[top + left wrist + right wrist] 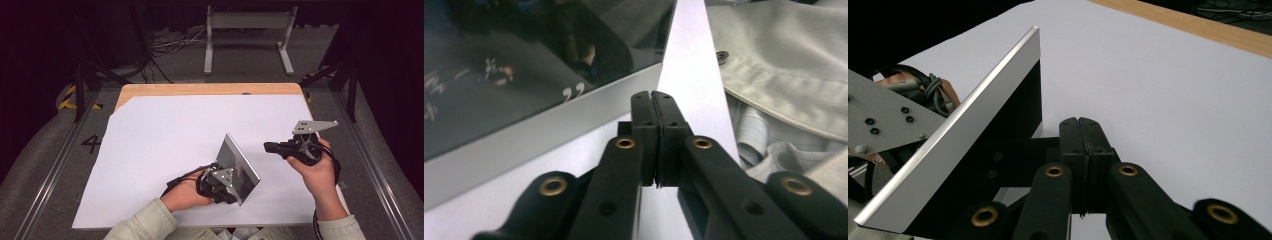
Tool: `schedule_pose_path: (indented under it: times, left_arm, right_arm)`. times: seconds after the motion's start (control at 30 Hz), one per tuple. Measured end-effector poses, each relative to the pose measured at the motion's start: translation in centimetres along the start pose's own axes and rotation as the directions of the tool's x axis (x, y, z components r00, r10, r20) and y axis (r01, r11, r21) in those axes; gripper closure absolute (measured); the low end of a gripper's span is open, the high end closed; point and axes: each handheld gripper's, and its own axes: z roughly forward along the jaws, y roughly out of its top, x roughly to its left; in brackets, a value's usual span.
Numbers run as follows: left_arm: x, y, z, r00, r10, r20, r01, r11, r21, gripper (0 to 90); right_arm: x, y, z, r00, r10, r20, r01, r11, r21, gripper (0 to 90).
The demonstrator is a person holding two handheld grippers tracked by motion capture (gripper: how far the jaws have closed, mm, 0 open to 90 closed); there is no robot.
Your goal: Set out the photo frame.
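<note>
In the high view, a white sheet (165, 145) covered most of a wooden table (210, 89). A flat panel with a silver frame and dark glossy face (239, 167) stood tilted near the front middle of the sheet, its low edge at the left gripper (220, 192). The left hand (187, 195) held that gripper just beside the panel; whether the jaws gripped the panel could not be told from here. The right gripper (272, 147) was held by the right hand (312, 172) a little to the right of the panel, apart from it, jaws pointing toward it.

In the left gripper view, the jaws were pressed together with nothing between them. The panel's silver edge (539, 132) passed just beside them on the left, and a pale sleeve (784, 65) lay on the right.

In the right gripper view, the jaws were also closed together and empty above the sheet. The panel (963, 145) rose at the left, with the grey plate of the left gripper (883, 117) behind it.
</note>
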Motion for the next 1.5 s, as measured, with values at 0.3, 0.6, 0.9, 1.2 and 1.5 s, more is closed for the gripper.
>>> schedule_pose_path:
  times: [0.3, 0.6, 0.9, 1.2, 1.5]
  left_arm:
    - [0.3, -1.7, -2.7, 0.9981, -0.06, -0.011, 0.059, 0.9967, -0.055, 80.6]
    - [0.9, -4.1, -6.0, 0.9848, -0.139, -0.104, 0.124, 0.9828, -0.137, 76.2]
    - [0.4, -7.5, -8.8, 0.9583, -0.214, -0.19, 0.181, 0.9672, -0.179, 72.3]
    - [0.7, -9.4, -10.6, 0.9264, -0.292, -0.237, 0.233, 0.9404, -0.248, 71.1]
    - [1.2, -10.1, -11.5, 0.865, -0.349, -0.36, 0.253, 0.9236, -0.288, 64.1]
  right_arm:
    - [0.0, 0.1, -0.1, 0.9989, 0.046, -0.013, -0.046, 0.999, 0.014, 81.5]
    - [0.0, 0.4, 0.1, 0.9973, 0.068, -0.027, -0.067, 0.997, 0.025, 75.6]
    - [0.2, 1.5, 0.2, 0.9934, 0.099, -0.058, -0.099, 0.995, 0.01, 70.6]
    - [0.6, 2.8, 0.0, 0.994, 0.094, -0.056, -0.093, 0.996, 0.008, 67.1]
    - [0.8, 3.9, 0.3, 0.9937, 0.1, -0.051, -0.099, 0.995, 0.023, 66.3]
